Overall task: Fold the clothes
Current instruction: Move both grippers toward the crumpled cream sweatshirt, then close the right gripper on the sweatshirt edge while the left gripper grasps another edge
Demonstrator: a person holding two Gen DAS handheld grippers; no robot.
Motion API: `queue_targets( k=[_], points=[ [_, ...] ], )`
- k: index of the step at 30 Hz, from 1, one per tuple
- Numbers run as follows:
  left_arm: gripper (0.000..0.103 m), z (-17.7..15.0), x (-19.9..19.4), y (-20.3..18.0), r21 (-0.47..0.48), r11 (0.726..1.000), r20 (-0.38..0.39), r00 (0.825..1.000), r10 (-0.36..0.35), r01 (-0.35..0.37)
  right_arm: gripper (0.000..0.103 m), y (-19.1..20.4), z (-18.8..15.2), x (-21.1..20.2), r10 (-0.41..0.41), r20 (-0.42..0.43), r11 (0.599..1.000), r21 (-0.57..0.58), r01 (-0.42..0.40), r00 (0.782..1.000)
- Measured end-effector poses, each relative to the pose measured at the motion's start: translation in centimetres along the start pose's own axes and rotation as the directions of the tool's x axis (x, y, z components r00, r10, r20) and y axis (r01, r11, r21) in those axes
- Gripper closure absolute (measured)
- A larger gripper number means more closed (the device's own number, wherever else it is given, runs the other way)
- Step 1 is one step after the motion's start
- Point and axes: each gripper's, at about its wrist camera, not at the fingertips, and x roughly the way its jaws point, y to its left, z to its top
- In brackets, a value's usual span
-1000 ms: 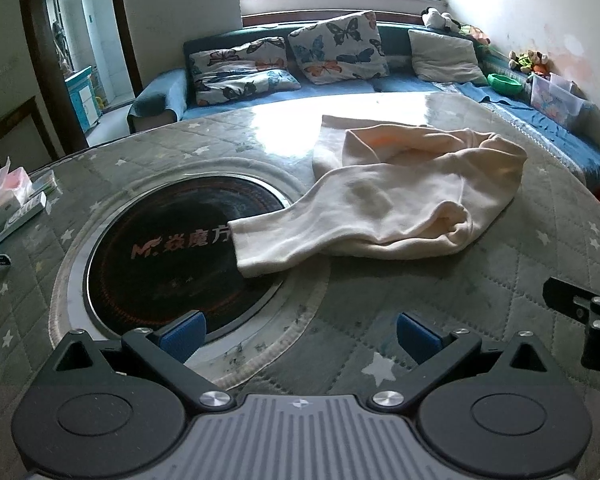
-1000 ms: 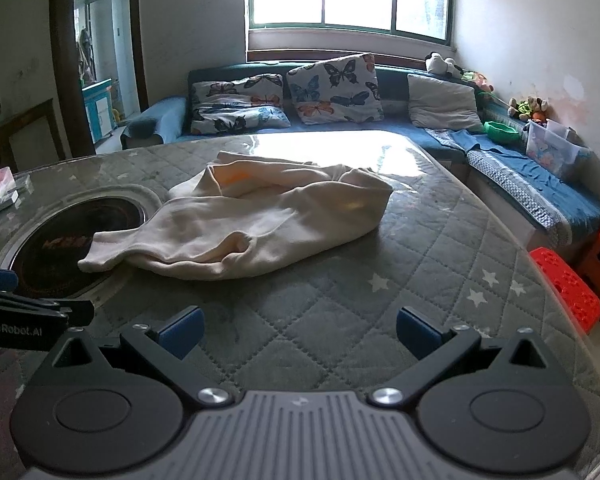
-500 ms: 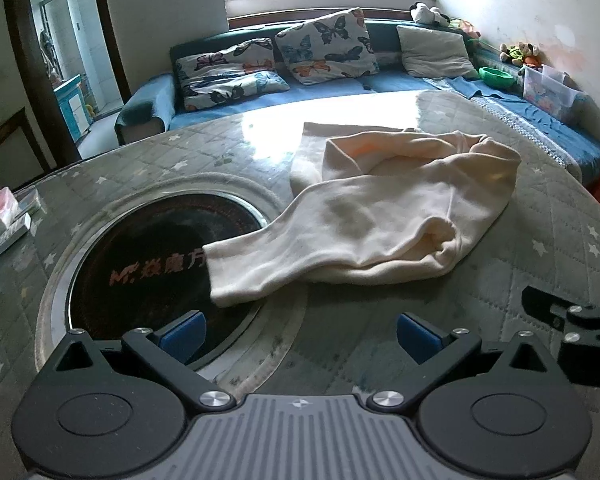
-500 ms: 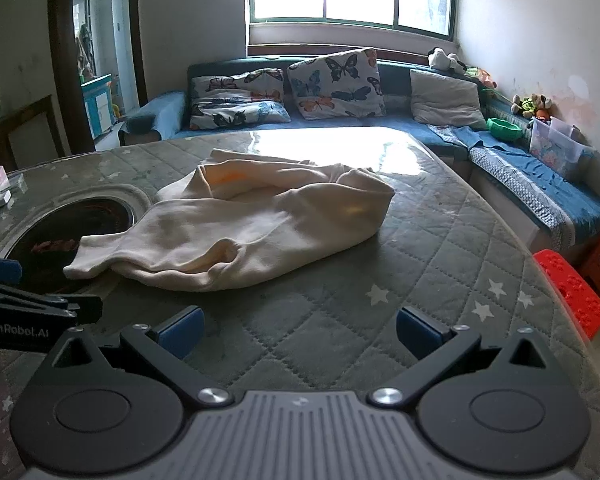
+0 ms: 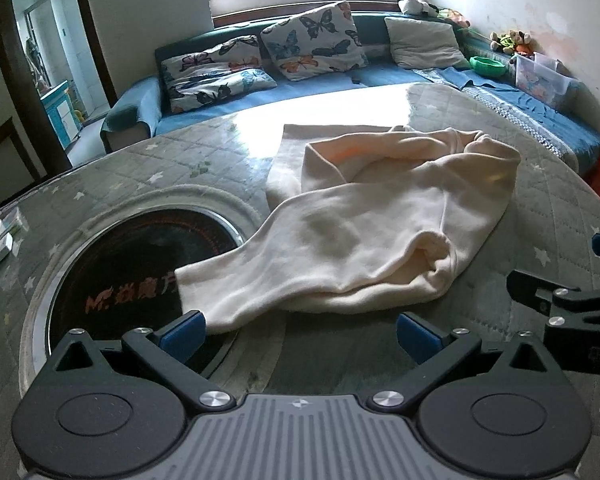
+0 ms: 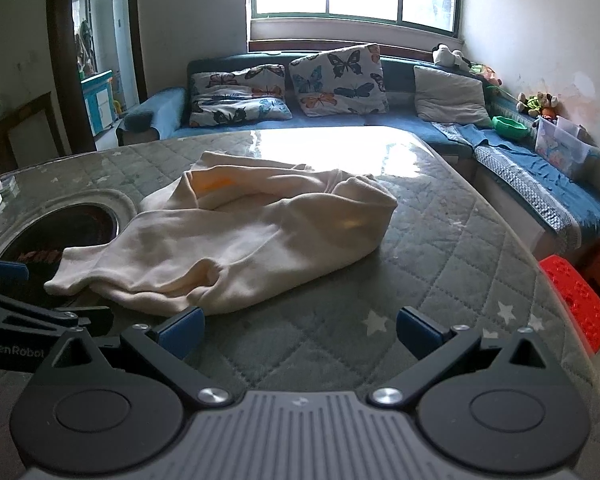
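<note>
Quilted grey-green cloth with pale stars covers the round table (image 5: 512, 184), and a blue sofa (image 6: 364, 122) with butterfly cushions (image 6: 336, 80) runs under the far window. Only the left wrist view takes in the whole dark round inset (image 5: 136, 276) sunk in the table at the left, with reddish lettering on it; the right wrist view catches just its far edge (image 6: 80, 224). Only the right wrist view shows the red plastic stool (image 6: 576, 300) beyond the table's right rim. Each camera also sees the other tool: the right gripper (image 5: 556, 296) pokes in at the right edge of the left view, cut off by the frame, and the left gripper (image 6: 40, 312) enters at the left of the right view, its label partly cropped.

Small items at the far left table edge are too distorted to identify.

A cream sweatshirt (image 5: 364, 240) lies crumpled in the table's middle, body bunched in soft rolls, one sleeve (image 5: 236, 288) stretched toward the near left so that its cuff overlaps the inset's rim. Some orange shows inside the far fold.

Both claws stand spread wide, blue pads (image 5: 180, 330) apart and holding nothing. The left tool's left pad sits just beside the cuff; contact cannot be judged. The right tool's left pad (image 6: 182, 330) is near the garment's near hem.
</note>
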Motion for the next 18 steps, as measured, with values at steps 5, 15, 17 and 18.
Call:
queue_targets(
  k=[5,15,17,18],
  points=[
    [0.0,0.7,0.5,-0.2,0.006,1.0,0.001,1.0,-0.009,0.009,0.0,-0.3,0.7,0.7,0.004,-0.002,1.0,-0.004,-0.004,1.0],
    [0.0,1.2,1.1,-0.4,0.008,1.0,-0.001,1.0,-0.001,0.001,0.0,-0.6,1.3,1.4,-0.003,-0.006,1.0,0.0,0.003,1.0],
    [0.0,1.2,1.2,-0.4,0.008,1.0,-0.005,1.0,0.0,0.0,0.0,-0.7,1.3,1.6,-0.001,-0.008,1.0,0.005,0.001,1.0],
    [0.0,1.3,1.3,-0.4,0.008,1.0,-0.007,1.0,0.0,0.0,0.0,-0.7,1.3,1.7,0.0,-0.01,1.0,0.004,0.0,1.0]
  ],
)
